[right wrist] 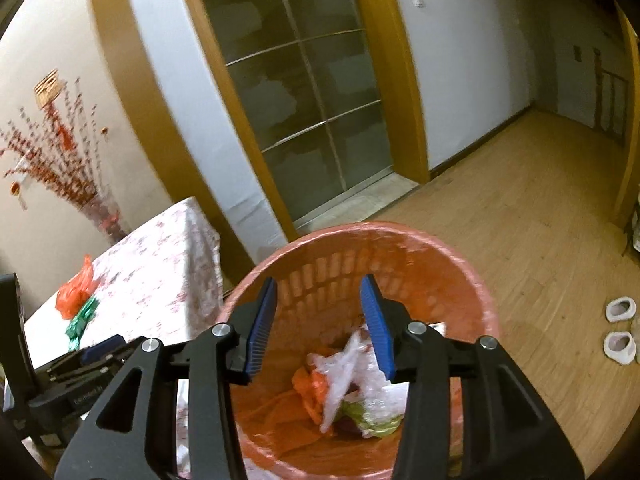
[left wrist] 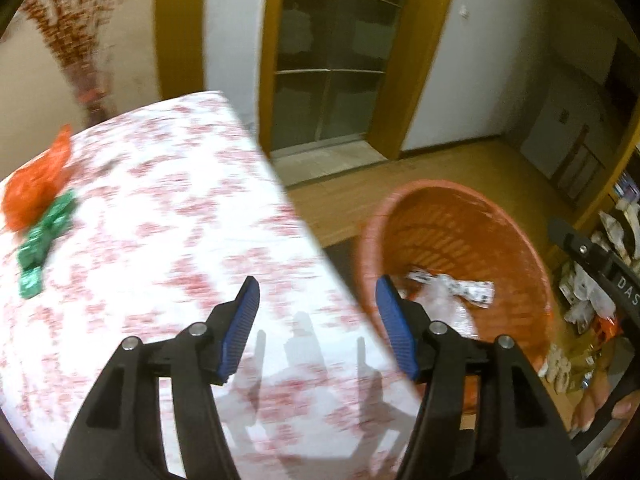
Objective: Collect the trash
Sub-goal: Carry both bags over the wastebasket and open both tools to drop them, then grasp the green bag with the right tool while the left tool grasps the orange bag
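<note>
An orange plastic bag (left wrist: 34, 184) and green wrappers (left wrist: 42, 240) lie on the floral tablecloth table (left wrist: 180, 220) at its far left; both also show in the right wrist view, bag (right wrist: 76, 288) and wrappers (right wrist: 82, 322). An orange basket (left wrist: 460, 208) stands on the floor beside the table and holds white wrappers (left wrist: 456, 286). My left gripper (left wrist: 316, 294) is open and empty over the table's right edge. My right gripper (right wrist: 318, 296) is open and empty above the basket (right wrist: 460, 272), over crumpled white and orange trash (right wrist: 340, 376).
A glass sliding door (right wrist: 304, 100) with a wooden frame is behind. A vase of red branches (right wrist: 80, 184) stands at the table's far end. White slippers (right wrist: 620, 328) lie on the wooden floor. Cluttered shelves (left wrist: 600, 280) are at the right.
</note>
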Tool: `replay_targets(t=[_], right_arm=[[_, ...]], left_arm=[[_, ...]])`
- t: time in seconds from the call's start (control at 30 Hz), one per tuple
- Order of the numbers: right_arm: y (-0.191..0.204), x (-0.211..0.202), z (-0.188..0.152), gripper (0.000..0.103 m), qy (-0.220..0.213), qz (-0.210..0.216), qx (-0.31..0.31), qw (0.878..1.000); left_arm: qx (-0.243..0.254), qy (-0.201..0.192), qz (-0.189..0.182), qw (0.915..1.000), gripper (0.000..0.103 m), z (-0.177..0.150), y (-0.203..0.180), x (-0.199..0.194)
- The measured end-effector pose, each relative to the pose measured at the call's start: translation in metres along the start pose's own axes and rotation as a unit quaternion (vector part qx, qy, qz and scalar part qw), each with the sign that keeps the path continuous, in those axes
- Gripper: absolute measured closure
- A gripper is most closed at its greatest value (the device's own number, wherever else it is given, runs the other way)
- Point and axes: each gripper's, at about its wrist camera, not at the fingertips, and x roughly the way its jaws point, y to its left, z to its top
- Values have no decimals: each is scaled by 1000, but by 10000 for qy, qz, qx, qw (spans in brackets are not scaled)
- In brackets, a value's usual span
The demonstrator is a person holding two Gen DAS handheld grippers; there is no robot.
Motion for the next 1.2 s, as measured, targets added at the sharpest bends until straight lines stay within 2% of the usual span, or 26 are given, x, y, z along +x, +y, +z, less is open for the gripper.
replay_targets(t=[0.2,0.33,0.5,0.8,0.87,0.93,1.07,1.2], right_arm=[[62,13,-12,58,257,440,-541,9972],[113,24,-22,58,486,844,-883,9913],[194,43,-42,58,895,1442,-1344,9763],[318,79,-77,58,1383,2158,-1903,9477],[341,91,-82,50,1452,2192,-1961,9447],[360,103,-86,47,1508,2199,-1928,9443],[392,127,-93,46,1604,2064,-1928,9458],[407,144,-101,48,1727,1824,-2024,9465]], left_arm=[[-387,-194,532,9976,43,-9,74,-29],[-684,-339,976,9923,42,-18,129,-53],[-1191,-472,1443,9812,41,-34,202,-81],[-1804,-553,1967,9621,39,-56,296,-114],[-1855,-579,2024,9598,39,-60,309,-117],[-1928,-592,2075,9572,39,-61,322,-119],[-2035,-602,2125,9538,39,-61,343,-120],[-2074,-646,2147,9522,39,-52,356,-116]])
